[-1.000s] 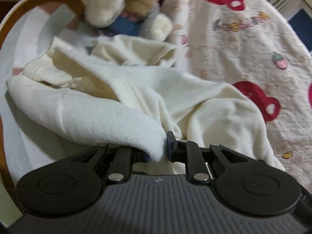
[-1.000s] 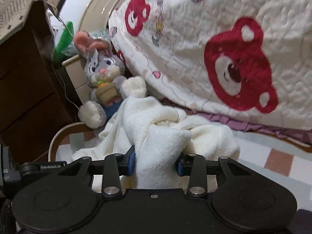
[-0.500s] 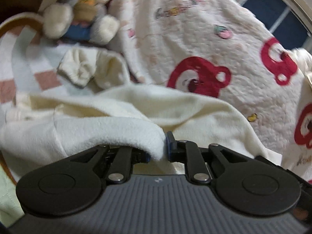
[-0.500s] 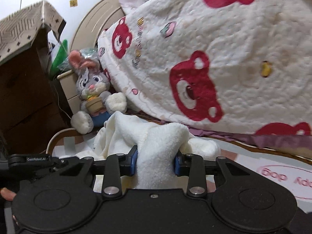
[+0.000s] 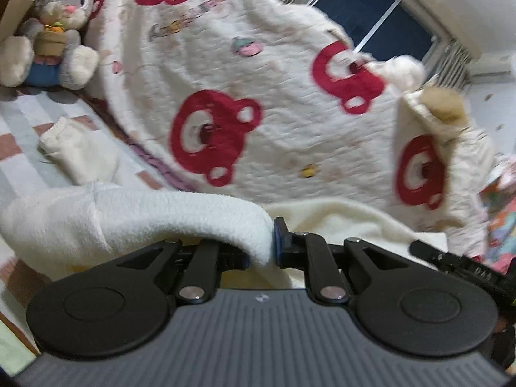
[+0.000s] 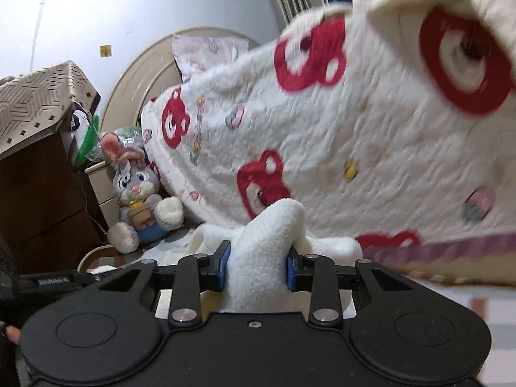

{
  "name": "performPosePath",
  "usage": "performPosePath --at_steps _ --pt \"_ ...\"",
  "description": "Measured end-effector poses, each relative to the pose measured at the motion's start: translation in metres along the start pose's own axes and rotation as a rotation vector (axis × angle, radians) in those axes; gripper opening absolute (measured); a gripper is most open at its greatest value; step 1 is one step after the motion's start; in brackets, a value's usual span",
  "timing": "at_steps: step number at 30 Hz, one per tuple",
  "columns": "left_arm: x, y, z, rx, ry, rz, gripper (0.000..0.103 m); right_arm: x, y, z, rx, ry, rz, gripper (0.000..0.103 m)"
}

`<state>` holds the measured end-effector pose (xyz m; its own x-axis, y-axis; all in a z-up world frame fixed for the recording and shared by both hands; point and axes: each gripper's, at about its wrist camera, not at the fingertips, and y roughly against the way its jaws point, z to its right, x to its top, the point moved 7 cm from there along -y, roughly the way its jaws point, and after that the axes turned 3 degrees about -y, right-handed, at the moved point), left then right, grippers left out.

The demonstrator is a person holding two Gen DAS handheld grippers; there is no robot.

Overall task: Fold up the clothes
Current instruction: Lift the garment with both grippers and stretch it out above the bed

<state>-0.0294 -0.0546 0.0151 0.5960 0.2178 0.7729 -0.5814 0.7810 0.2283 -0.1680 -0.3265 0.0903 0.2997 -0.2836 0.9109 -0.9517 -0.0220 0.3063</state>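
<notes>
Cream fleece garment (image 5: 135, 222) is gripped at a thin edge by left tongs (image 5: 262, 251), clamped nearly closed on it. A thick bunched fold of it (image 6: 258, 258) is clenched by right tongs (image 6: 257, 266). Garment is held up in front of bear-print quilt (image 5: 290, 96); plush rabbit (image 6: 138, 200) seen behind-left.

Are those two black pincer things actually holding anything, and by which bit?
Both hold the cream fleece garment: the left gripper pinches a thin folded edge, the right gripper a thick bunched fold.
</notes>
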Motion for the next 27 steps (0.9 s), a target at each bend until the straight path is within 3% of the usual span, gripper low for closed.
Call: performPosePath --at_steps 4,7,11,13,16,18,20,24,27 --pt "-0.002 0.018 0.028 -0.071 0.006 0.028 0.013 0.015 0.046 0.013 -0.076 0.0 0.045 0.037" --pt "-0.014 0.013 0.046 -0.069 -0.051 0.002 0.013 0.016 0.059 0.033 -0.149 -0.019 0.043 0.035" --pt "-0.046 -0.016 0.044 0.01 -0.129 -0.098 0.013 -0.004 0.051 0.06 -0.292 0.077 0.016 0.022" --pt "-0.065 -0.036 0.028 0.067 -0.12 -0.173 0.013 -0.024 0.034 0.077 -0.318 0.073 -0.071 0.022" --pt "-0.078 -0.051 -0.003 0.179 -0.123 -0.211 0.013 -0.055 0.012 0.101 -0.346 0.038 -0.191 0.023" --pt "-0.075 -0.051 -0.022 0.249 -0.124 -0.205 0.013 -0.075 0.004 0.111 -0.346 -0.018 -0.248 0.031" --pt "-0.068 -0.049 -0.04 0.291 -0.092 -0.186 0.013 -0.094 0.0 0.117 -0.333 -0.056 -0.293 0.054" --pt "-0.054 -0.033 -0.067 0.33 -0.042 -0.13 0.012 -0.132 0.002 0.124 -0.334 -0.099 -0.379 0.061" --pt "-0.041 -0.022 -0.076 0.355 -0.025 -0.075 0.012 -0.156 0.003 0.139 -0.307 -0.251 -0.425 0.061"
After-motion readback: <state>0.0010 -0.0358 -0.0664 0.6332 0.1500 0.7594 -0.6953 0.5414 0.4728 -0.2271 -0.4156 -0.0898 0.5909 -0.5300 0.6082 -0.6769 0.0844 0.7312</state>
